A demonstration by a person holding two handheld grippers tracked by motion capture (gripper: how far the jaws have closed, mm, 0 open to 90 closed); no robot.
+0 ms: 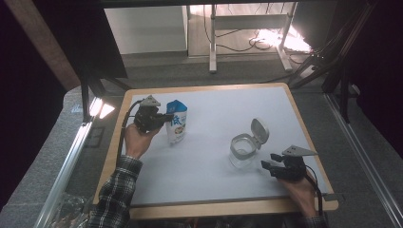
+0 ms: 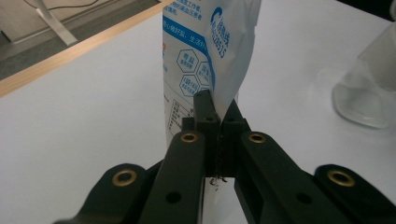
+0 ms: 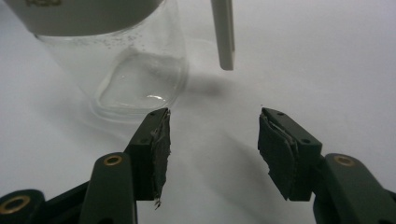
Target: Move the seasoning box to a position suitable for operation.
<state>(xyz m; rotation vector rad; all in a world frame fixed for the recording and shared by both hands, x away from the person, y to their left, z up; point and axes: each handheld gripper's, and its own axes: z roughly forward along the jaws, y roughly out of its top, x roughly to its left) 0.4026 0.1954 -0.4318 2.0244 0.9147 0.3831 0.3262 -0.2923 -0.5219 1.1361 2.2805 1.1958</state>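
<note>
A blue and white printed bag point(image 1: 177, 122) stands upright on the left part of the white table top point(image 1: 204, 180). My left gripper point(image 1: 167, 118) is shut on the bag's edge; in the left gripper view the bag point(image 2: 205, 51) rises from between the closed jaws of the gripper point(image 2: 215, 116). A clear glass jar point(image 1: 242, 151) with its white flip lid point(image 1: 259, 130) swung open stands at the right centre. My right gripper point(image 1: 267, 166) rests open just right of the jar, nothing between its fingers. In the right gripper view the jar point(image 3: 126, 70) sits just beyond the open gripper point(image 3: 212, 126).
The board has a wooden rim point(image 1: 209, 88). Grey floor surrounds the table, and a metal table frame with cables point(image 1: 247, 33) stands beyond the far edge. A metal rail point(image 1: 66, 166) runs along the left.
</note>
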